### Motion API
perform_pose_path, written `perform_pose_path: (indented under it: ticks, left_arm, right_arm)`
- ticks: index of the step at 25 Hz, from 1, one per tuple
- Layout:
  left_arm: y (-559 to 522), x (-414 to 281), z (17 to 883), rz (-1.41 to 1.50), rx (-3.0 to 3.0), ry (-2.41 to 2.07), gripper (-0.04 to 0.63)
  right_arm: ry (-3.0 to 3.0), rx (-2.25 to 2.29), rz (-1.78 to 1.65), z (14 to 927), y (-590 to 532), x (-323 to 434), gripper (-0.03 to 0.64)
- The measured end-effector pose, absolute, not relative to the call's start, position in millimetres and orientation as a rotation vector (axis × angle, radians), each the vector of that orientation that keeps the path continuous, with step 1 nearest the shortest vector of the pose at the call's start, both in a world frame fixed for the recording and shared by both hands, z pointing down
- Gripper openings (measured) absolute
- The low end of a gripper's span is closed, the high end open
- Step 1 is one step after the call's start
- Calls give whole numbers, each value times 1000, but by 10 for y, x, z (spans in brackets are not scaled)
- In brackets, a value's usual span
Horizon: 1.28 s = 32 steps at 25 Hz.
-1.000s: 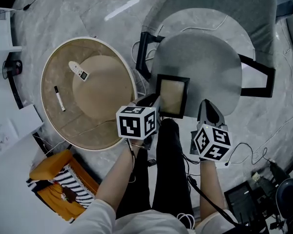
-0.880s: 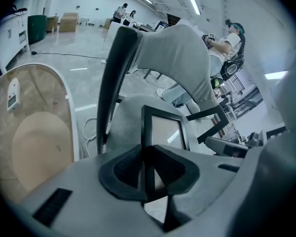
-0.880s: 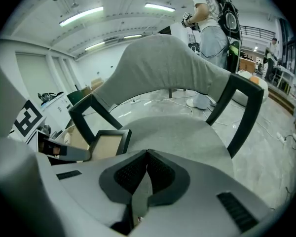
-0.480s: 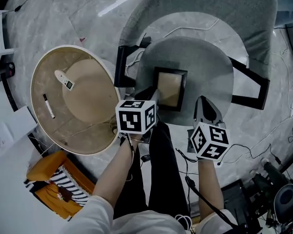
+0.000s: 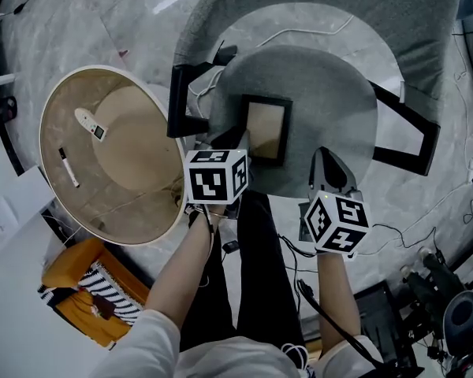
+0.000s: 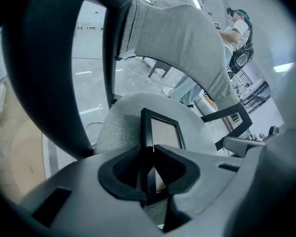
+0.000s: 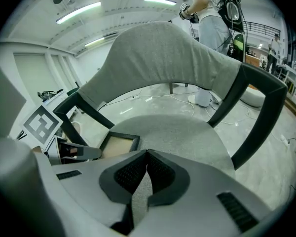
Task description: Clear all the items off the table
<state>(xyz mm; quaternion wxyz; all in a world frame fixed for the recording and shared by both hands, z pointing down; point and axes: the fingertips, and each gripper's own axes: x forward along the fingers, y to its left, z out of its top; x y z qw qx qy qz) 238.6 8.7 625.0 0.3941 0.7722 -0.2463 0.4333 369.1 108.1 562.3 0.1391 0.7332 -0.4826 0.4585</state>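
A black picture frame (image 5: 266,128) with a tan panel lies on the grey chair seat (image 5: 331,93). My left gripper (image 5: 240,152) holds it at the near left corner. In the left gripper view the frame's black rim (image 6: 147,132) stands between the pads of the left gripper (image 6: 149,151); the jaws have just been opening slightly but still touch the rim. My right gripper (image 5: 325,160) hovers over the seat's near right part, shut with nothing in it; its pads meet in the right gripper view (image 7: 147,153), where the frame (image 7: 119,144) shows at the left.
The round tan table (image 5: 142,191) stands at the left with a white remote-like device (image 5: 89,123) and a marker (image 5: 67,166) on it. Black armrests (image 5: 414,128) flank the seat. An orange bag (image 5: 94,290) and cables lie on the floor.
The left gripper has carried the frame further in over the chair seat and lower. The right gripper has moved along beside it, still shut.
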Motion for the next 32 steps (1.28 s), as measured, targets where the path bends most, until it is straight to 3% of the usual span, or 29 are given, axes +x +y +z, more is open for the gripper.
perform_pose_path:
  ticks: [12, 21, 32]
  left_arm:
    - [82, 2310, 6082, 1059, 2001, -631, 84]
    - [28, 1887, 5800, 1023, 2039, -699, 84]
    - [-266, 319, 5267, 854, 1959, -966, 67]
  right_arm:
    - [-1405, 2119, 1303, 5552, 1012, 3609, 23]
    - [-1477, 2058, 1230, 5322, 834, 3233, 23]
    - [-1681, 1839, 1114, 4956, 393, 1787, 23]
